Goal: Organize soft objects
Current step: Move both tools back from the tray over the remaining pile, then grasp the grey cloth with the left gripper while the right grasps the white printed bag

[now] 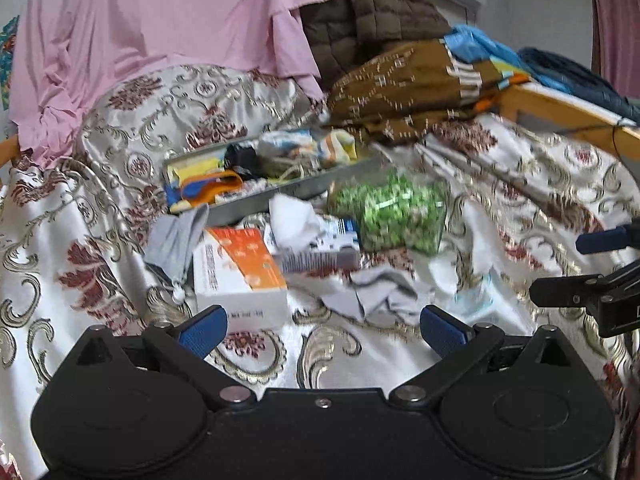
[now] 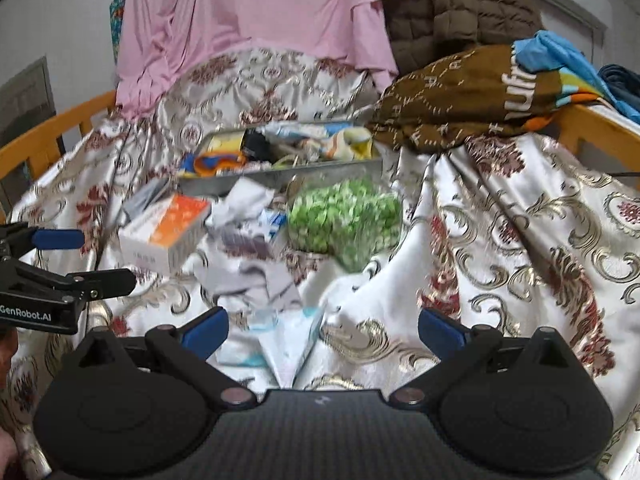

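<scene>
Both grippers hover open and empty over a bed covered by a floral satin sheet [image 1: 100,240]. My left gripper [image 1: 322,330] faces a crumpled grey-white cloth [image 1: 372,292], a grey sock [image 1: 176,240] and a white cloth [image 1: 294,216]. My right gripper [image 2: 322,330] is just above a light blue and white packet [image 2: 284,336], with a grey-white cloth [image 2: 256,276] beyond it. A metal tray [image 1: 304,188] [image 2: 304,178] farther back holds several small soft items. The right gripper shows at the right edge of the left wrist view [image 1: 592,268], and the left gripper at the left edge of the right wrist view [image 2: 92,258].
An orange-white box [image 1: 240,276] [image 2: 168,228], a clear bag of green pieces [image 1: 396,216] [image 2: 344,220], a pink cloth [image 1: 160,20], a brown jacket [image 1: 376,12] and a brown patterned cloth [image 1: 404,88] lie around. A wooden bed rail [image 1: 560,112] runs at right.
</scene>
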